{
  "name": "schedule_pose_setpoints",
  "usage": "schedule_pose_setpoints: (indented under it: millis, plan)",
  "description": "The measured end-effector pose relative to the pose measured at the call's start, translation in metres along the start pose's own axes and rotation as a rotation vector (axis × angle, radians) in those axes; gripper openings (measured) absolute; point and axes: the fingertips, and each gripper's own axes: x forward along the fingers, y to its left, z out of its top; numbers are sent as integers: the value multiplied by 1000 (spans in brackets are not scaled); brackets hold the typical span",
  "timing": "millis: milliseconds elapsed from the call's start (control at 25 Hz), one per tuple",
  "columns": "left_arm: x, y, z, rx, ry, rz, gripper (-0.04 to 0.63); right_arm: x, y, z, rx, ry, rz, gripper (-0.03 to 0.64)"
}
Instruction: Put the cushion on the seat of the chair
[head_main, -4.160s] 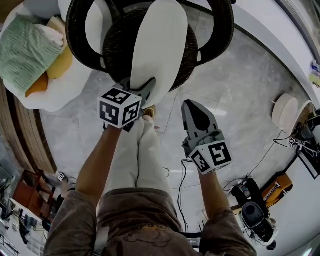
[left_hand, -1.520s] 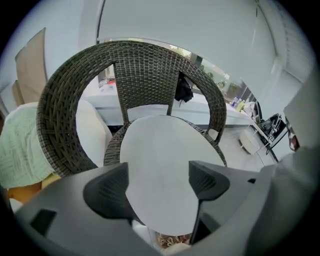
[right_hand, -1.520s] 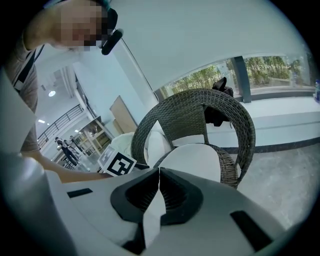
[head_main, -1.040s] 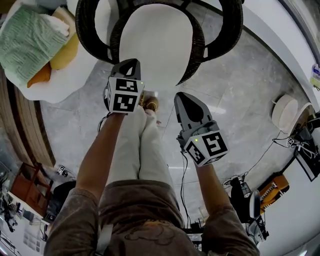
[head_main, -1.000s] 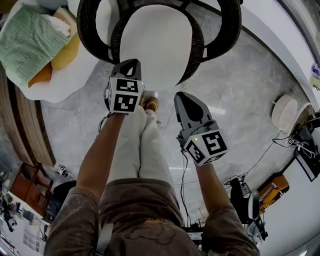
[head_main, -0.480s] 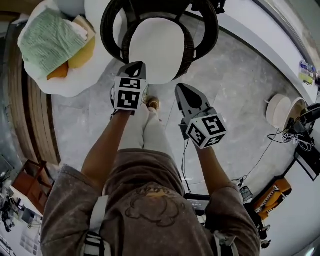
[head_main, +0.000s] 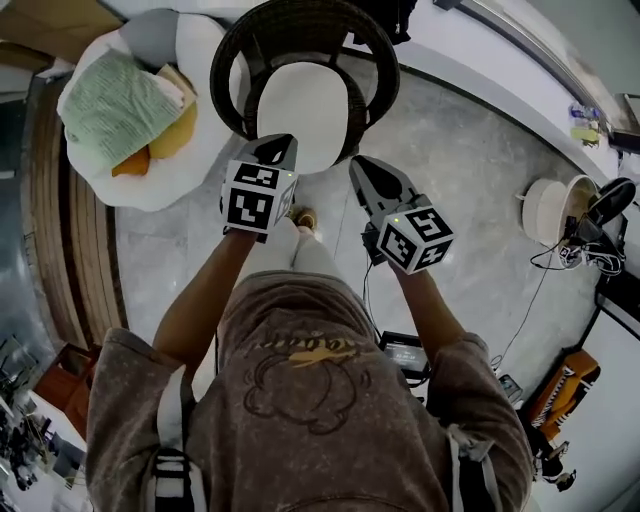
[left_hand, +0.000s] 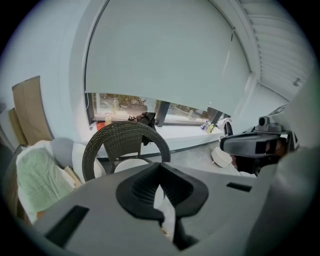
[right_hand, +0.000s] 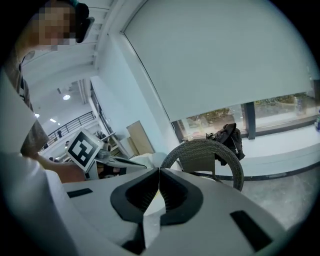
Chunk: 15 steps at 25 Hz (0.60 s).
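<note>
Both of my grippers are shut and empty. On my left gripper (left_hand: 160, 166) the two dark pads meet at their tips with nothing between them. My right gripper (right_hand: 159, 171) looks the same, tips together and bare. From the head view I hold them side by side in front of me, pointing toward the chair (head_main: 290, 20) on the far side, neither one touching it. The white cushion (head_main: 298, 112) lies flat on the seat of that wicker chair, inside the ring of its arms and back. Left of the chair sits a white beanbag (head_main: 150, 190) carrying a green blanket (head_main: 115, 100) and an orange pillow (head_main: 135, 160). Grey floor (head_main: 470, 170) spreads to the right.
</note>
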Motion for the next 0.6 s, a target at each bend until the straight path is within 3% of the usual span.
schedule_pose_setpoints:
  millis: [280, 600]
  plan:
    - [-58, -38, 33, 65, -68, -101, 6, -29, 35, 29, -73, -33, 43, 20]
    - [-113, -59, 45, 108, -120, -186, 6, -57, 72, 49, -135, -98, 65, 20]
